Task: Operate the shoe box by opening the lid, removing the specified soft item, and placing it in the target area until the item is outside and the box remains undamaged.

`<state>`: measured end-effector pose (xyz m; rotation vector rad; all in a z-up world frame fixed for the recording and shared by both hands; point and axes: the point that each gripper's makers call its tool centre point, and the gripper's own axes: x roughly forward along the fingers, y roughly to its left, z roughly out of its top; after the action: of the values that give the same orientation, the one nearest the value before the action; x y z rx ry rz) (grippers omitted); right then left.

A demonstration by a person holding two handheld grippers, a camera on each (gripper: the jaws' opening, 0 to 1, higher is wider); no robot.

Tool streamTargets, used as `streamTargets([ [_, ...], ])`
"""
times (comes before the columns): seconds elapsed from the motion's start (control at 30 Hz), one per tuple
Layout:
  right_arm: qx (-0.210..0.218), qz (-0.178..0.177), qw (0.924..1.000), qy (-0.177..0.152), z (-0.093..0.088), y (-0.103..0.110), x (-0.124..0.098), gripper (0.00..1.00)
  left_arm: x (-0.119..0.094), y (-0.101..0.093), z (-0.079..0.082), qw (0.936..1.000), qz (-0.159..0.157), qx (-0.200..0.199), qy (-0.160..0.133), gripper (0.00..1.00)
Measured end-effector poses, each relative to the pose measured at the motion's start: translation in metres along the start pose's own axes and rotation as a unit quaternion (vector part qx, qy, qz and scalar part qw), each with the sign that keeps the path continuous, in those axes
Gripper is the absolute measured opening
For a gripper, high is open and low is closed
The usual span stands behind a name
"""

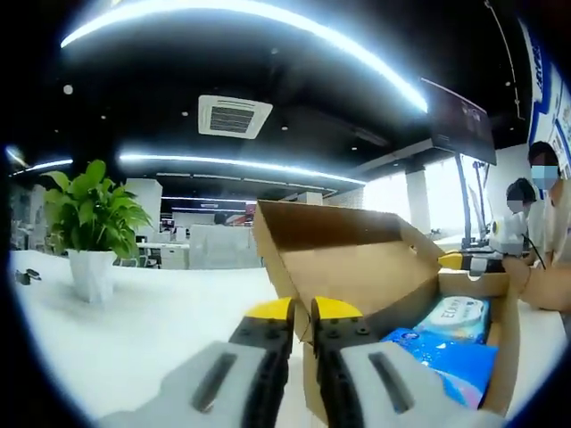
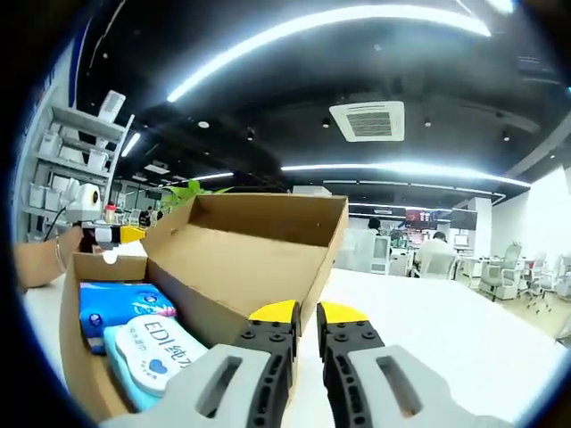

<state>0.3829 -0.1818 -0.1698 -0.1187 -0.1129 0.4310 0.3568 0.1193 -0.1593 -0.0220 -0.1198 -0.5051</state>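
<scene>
Box: cardboard shoe box (image 1: 393, 276) on white tabletop (image 1: 152, 321); lid (image 2: 259, 241) already swung up & standing open, inner face toward both cams.
Contents: soft packs inside, w/ blue pack (image 1: 446, 357) nearest left gripper; white-&-blue tissue pack (image 2: 156, 348) w/ printed lettering beside it; which one is the "specified" item, can't tell.
Left gripper (image 1: 302, 312): jaws nearly together, thin gap only, nothing held; tips just at box's near wall.
Right gripper (image 2: 305, 314): jaws likewise almost closed, holding nothing; tips near lid's lower edge, at opposite side of box.
Progress (judgement): opening looks done; item not yet taken out.
Risk: jaws too narrow to take a pack, must widen first; pushing in as-is could dent cardboard wall or fold lid back too hard & crease hinge; a pinch on slick wrapper may slip or tear it.
Left gripper view extra: potted plant (image 1: 89, 223); people seated beyond box, far side.
Right gripper view extra: shelving (image 2: 67, 169) at left; pack's lettering readable; office chairs far off.
</scene>
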Motion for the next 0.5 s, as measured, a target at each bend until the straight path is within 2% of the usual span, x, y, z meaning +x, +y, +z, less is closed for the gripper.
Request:
streamTargets([
  [0.5,0.003,0.001,1.0000,-0.001,0.0023,0.0001,-0.0004,0.08,-0.0029,0.0005,0.0069,1.0000,0.000,-0.007,-0.006,0.08],
])
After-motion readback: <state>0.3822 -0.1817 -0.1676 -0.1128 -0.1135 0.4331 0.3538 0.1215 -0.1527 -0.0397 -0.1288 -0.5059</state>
